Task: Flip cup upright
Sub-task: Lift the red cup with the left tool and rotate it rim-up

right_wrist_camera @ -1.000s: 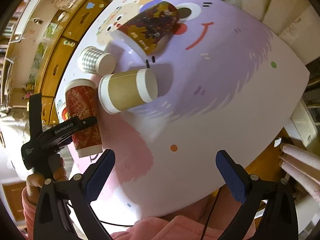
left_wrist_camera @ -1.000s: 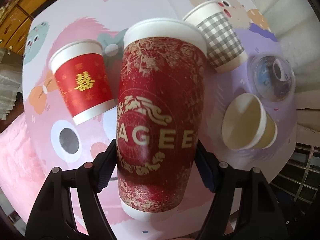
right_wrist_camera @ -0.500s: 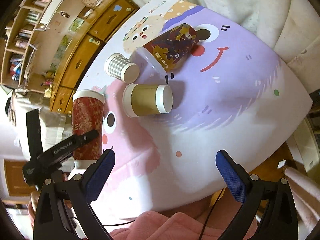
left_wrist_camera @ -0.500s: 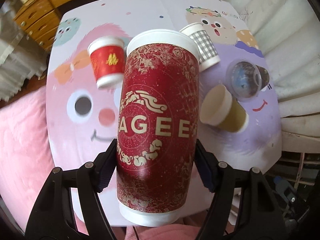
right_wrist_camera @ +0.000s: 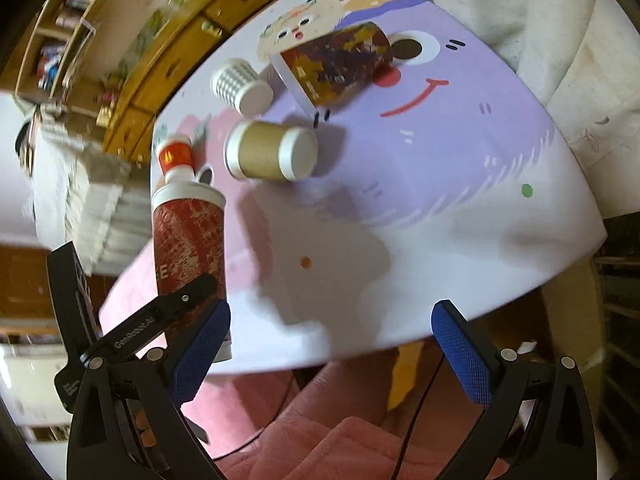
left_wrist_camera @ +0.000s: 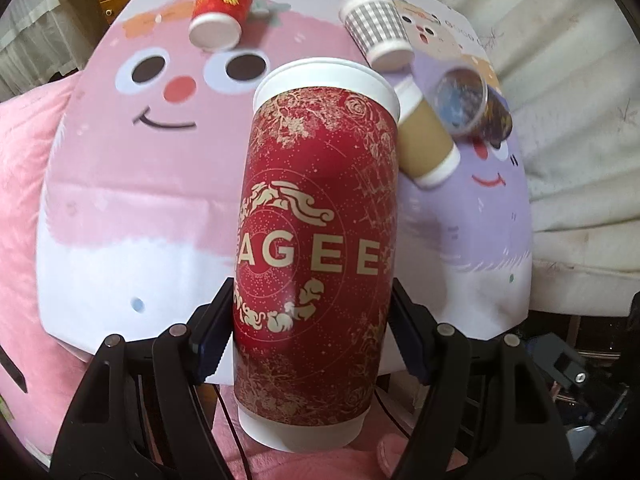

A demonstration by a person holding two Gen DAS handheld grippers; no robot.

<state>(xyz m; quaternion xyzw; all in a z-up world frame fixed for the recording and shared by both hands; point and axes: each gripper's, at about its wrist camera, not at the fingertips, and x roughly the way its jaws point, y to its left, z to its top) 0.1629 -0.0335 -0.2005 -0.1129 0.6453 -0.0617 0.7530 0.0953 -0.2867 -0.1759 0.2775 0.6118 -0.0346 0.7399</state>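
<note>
Left wrist view: the left hand-held gripper [left_wrist_camera: 312, 336] is clenched on the tall red paper cup [left_wrist_camera: 316, 240], its pads pressing both sides of the lower body. Gold letters "AGEE" run across the cup inside a gold scroll ring, and its white rim points away from the camera. The cup hangs over the near edge of the cartoon-printed table [left_wrist_camera: 120, 216].

On the table lie a small red cup [left_wrist_camera: 222, 10] with a gold Chinese character, a grey gingham cup [left_wrist_camera: 378, 30], a plain kraft cup [left_wrist_camera: 426, 148] and a clear plastic cup [left_wrist_camera: 468, 102] with a dark print, all on their sides.

In the right wrist view, the right hand-held gripper [right_wrist_camera: 330, 354] is spread wide, holding nothing, above the table edge. White lettering on the left gripper's arm is too blurred to read with certainty.

Compared with half a second ago, the red cup has been drawn back toward the person, and the other cups sit farther up the left view.
</note>
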